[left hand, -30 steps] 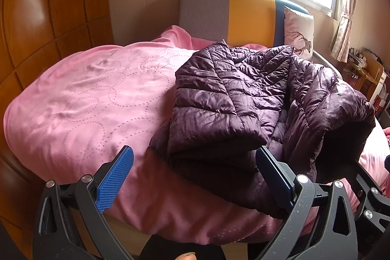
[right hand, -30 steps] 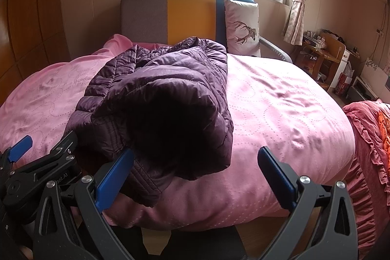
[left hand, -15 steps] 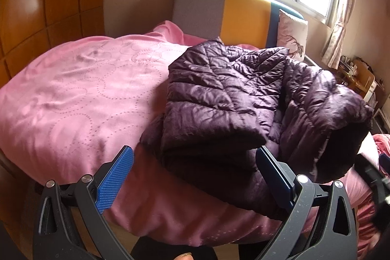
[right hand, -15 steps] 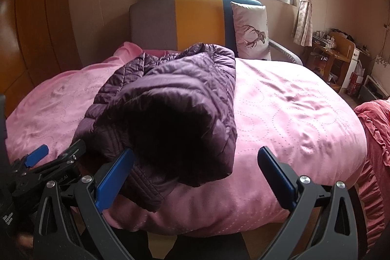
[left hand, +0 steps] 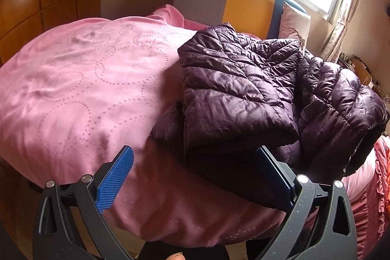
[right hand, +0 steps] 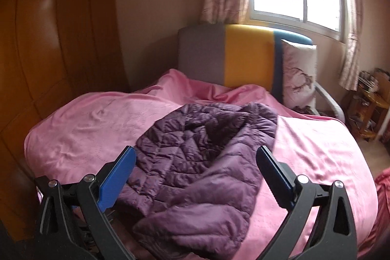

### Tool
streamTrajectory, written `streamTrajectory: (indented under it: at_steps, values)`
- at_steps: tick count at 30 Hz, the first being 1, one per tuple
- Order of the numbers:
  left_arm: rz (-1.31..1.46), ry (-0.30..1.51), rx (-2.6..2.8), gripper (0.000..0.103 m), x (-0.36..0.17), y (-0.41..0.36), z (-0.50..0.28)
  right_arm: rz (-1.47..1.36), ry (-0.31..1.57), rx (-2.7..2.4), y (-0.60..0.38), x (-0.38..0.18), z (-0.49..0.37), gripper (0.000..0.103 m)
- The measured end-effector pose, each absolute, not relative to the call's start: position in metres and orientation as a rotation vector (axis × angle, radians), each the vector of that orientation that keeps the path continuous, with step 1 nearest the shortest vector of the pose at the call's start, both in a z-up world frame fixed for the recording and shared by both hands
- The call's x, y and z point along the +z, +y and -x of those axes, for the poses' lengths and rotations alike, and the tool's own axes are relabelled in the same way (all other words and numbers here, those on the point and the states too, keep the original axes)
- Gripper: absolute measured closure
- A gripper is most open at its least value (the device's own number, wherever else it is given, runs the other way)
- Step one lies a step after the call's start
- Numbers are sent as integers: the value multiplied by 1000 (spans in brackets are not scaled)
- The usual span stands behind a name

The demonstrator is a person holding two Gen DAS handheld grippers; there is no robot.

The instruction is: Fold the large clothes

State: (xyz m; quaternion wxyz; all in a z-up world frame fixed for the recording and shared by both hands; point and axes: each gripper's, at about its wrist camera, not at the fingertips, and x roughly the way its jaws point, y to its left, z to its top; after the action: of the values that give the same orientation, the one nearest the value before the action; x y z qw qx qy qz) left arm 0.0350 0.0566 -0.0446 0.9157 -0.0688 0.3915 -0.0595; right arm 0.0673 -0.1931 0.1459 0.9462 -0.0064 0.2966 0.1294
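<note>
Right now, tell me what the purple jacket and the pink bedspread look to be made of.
Purple jacket: thin synthetic shell, likely nylon, over puffy fill; glossy sheen, stitched quilting.
Pink bedspread: soft woven fabric, slight satin sheen, dotted swirl stitching; fibre unclear.

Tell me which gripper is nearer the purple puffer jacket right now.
Left. The left gripper hangs open right at the purple puffer jacket near edge; the right gripper is open too, raised higher above it.

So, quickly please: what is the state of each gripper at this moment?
Left gripper: open, holding nothing, at the near edge of the purple jacket.
Right gripper: open, holding nothing, above the jacket on the pink bed cover.
</note>
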Motion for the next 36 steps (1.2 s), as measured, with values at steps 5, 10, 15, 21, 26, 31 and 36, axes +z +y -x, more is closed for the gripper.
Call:
streamTrajectory:
  at_steps: [5,10,15,21,26,31,36]
  values:
    - [172,791,-183,4,-44,66,-37,77,761,354,-141,110,-126,8]
    - [87,770,-355,4,-39,44,-34,-11,960,255,-169,46,-167,12]
    - [-46,796,-393,22,-48,12,-53,-37,1060,198,-214,4,-161,14]
    - [83,815,-355,86,-43,33,-98,-5,1106,133,-240,-22,-151,15]
    - [348,792,-186,89,-32,125,-135,-15,1054,284,-220,-5,-137,15]
    - [479,791,123,77,-35,204,-148,189,980,328,-160,-4,-126,14]
    - [526,762,281,42,-38,246,-130,313,1027,445,-110,-30,-127,15]
